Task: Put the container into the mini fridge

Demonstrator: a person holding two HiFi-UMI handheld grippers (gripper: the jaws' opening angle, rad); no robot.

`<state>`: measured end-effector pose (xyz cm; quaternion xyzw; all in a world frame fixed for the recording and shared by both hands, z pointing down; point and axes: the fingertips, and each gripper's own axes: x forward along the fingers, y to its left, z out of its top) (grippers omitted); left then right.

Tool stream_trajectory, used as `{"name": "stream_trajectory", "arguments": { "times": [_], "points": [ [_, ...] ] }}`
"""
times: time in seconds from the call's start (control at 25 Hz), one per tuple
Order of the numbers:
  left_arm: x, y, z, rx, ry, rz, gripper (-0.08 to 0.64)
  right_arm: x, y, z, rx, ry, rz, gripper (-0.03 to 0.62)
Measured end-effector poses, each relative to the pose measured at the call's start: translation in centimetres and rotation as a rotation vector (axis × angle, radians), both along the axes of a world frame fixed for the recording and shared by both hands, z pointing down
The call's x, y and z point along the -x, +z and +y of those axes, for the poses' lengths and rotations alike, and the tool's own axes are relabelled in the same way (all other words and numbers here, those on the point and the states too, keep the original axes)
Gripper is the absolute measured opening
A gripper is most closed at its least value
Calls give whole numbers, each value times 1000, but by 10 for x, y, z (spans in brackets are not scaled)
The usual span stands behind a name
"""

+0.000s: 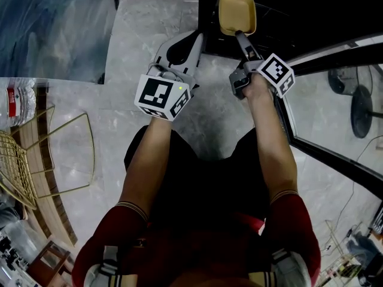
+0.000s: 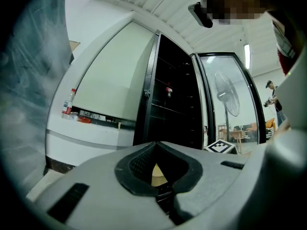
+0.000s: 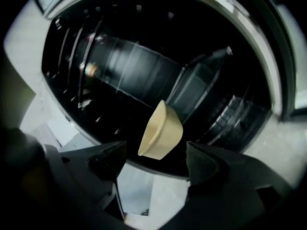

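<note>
The pale grey marble floor (image 1: 143,34) carries the open mini fridge (image 1: 299,11) at the top of the head view and a gold wire chair (image 1: 36,160) at the left, while the tan container (image 1: 237,12) rests on the fridge's dark inner shelf just inside its front edge.

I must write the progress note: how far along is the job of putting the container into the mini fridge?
Done, it seems: the container appears to rest inside the open mini fridge, free of the right claw, whose jaws stand apart in front of it. In hand: nothing is gripped. Left: draw the claw out, and perhaps close the door.
</note>
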<state>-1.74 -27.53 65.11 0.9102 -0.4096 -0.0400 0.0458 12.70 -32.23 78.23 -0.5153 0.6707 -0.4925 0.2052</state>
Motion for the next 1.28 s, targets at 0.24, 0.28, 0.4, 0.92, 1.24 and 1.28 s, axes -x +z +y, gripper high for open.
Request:
{"name": "stream_trajectory", "arguments": {
  "times": [0.24,0.28,0.4,0.92,1.24,1.28],
  "points": [
    [-2,-2,2,3,-5,16,6,-4,-28,17,-79,-39,147,356],
    [-2,-2,2,6,-7,16,6,-4,-32,19,-93,-46,164,356],
    [-3,0,2,15,-10,15,6,0,-47,22,-151,-78,232,349],
    [-18,1,4,0,17,-19,6,50,-113,44,-519,-250,674,77],
    [-14,-3,10,-12,17,-36,6,73,-130,56,-639,-297,815,8],
    [-13,-4,11,-14,19,-38,6,75,-130,57,-648,-303,831,5]
  ]
}}
